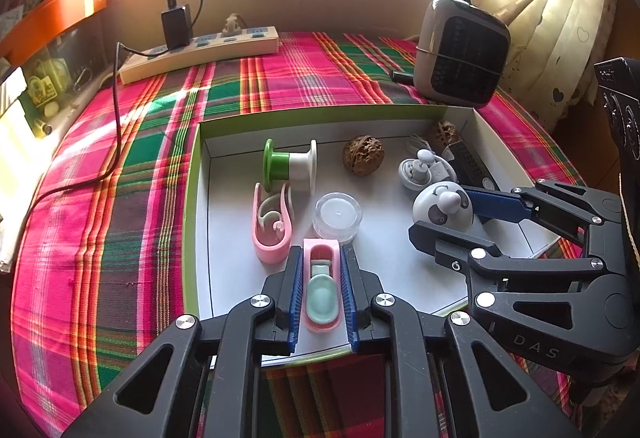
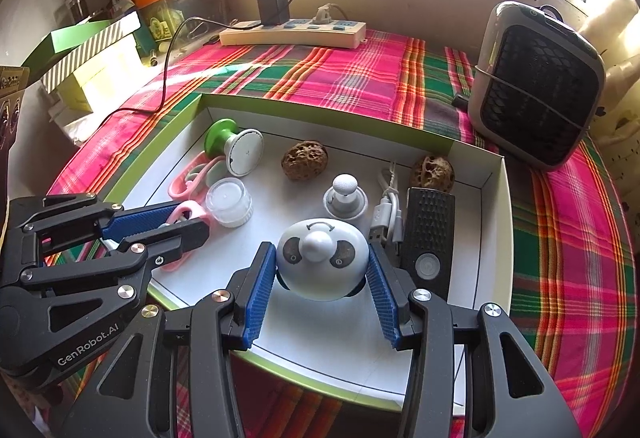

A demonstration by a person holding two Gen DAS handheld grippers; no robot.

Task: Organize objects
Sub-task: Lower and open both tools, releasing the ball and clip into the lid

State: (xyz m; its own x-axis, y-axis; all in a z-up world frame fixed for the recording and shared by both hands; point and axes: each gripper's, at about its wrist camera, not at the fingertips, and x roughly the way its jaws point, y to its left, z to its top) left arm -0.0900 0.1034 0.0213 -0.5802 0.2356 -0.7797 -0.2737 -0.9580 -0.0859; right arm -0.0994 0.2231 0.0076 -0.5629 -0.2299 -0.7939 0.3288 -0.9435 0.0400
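My left gripper (image 1: 321,278) is clamped on the pink clip with a mint insert (image 1: 321,292), both blue pads pressing its sides, at the near edge of the white tray with a green rim (image 1: 192,198). My right gripper (image 2: 322,270) stands half open, its pads bracketing the panda-faced egg-shaped gadget (image 2: 322,264); contact is visible on neither side with certainty. The tray also contains a second pink clip (image 1: 272,222), a green-and-white spool (image 1: 290,166), a clear round jar (image 1: 337,216), two walnuts (image 2: 305,160), a USB cable (image 2: 386,214) and a black remote (image 2: 428,234). The tray rests on a plaid cloth (image 1: 120,218).
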